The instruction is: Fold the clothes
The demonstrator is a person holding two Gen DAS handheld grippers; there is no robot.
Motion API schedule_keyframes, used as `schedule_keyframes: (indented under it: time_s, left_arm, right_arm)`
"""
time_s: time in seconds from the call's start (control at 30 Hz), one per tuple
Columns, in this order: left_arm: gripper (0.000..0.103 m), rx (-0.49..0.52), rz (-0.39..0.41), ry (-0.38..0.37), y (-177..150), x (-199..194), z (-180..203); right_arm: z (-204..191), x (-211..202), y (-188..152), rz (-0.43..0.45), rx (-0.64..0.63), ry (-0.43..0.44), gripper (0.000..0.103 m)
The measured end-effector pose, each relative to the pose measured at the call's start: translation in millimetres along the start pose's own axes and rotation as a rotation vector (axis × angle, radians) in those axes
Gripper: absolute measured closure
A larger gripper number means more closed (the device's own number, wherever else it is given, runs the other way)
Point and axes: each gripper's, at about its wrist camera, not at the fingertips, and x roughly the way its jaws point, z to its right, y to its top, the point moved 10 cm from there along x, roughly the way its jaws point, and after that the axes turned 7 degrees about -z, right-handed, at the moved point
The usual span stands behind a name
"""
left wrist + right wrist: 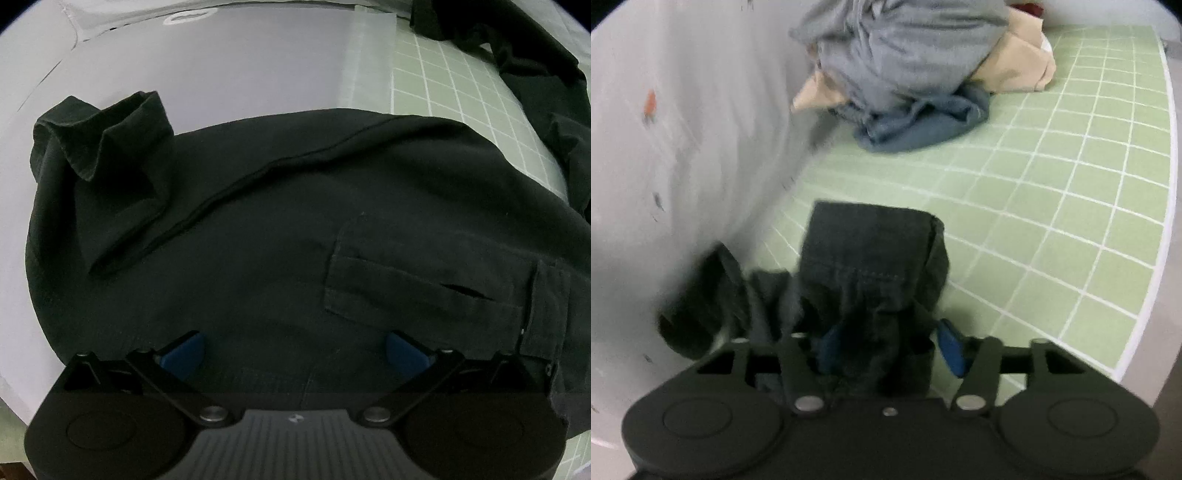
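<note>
the right gripper (886,345) has its blue-padded fingers (951,349) closed on a bunched fold of dark green-black fabric garment (871,258), which rises as a stitched hem just ahead of the gripper and spills in crumpled folds to its left. under and ahead to the right lies the pale green counter with a white grid (1052,192). far ahead sits a heap of clothes: a grey garment (905,48) on top, a blue-grey cloth (923,122) below it, and a beige cloth (1015,66) behind. a white sheet (683,147) covers the left side.
</note>
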Motion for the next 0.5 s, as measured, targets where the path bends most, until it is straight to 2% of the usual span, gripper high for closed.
schedule_keyframes:
  time_s: [0.13,0.3,0.33,0.4,0.43,0.47,0.5]
  left_arm:
    - [0.000,0.000,-0.006,0.000,1.6,1.3,-2.5]
    - [0.000,-0.003,-0.005,0.000,0.3,1.7,-3.6]
    - [0.000,-0.003,-0.005,0.001,0.5,1.6,-2.9]
    - [0.000,-0.004,-0.003,0.001,0.1,0.4,-1.4]
    - [0.000,-0.002,-0.003,0.001,-2.1,-0.2,-2.5]
    - [0.000,0.000,-0.003,0.000,-4.2,-0.7,-3.7]
    - [0.000,0.005,-0.001,0.000,-6.1,-0.9,-4.0]
  right_arm:
    - [-13.4,-9.8,16.1,0.064,0.032,0.077,0.016]
    - [-9.5,19.1,10.8,-0.021,-0.021,-0.026,0.015]
    - [-4.9,25.8,8.6,-0.039,-0.025,-0.066,0.019]
    - [-2.2,30.4,7.4,-0.048,-0.050,-0.101,0.069]
    - [-1.5,26.8,9.0,-0.035,-0.077,-0.127,0.074]
    - [0.1,20.6,12.4,-0.007,-0.109,-0.159,0.085]
    - [4.4,16.5,15.0,0.010,-0.129,-0.189,0.088]
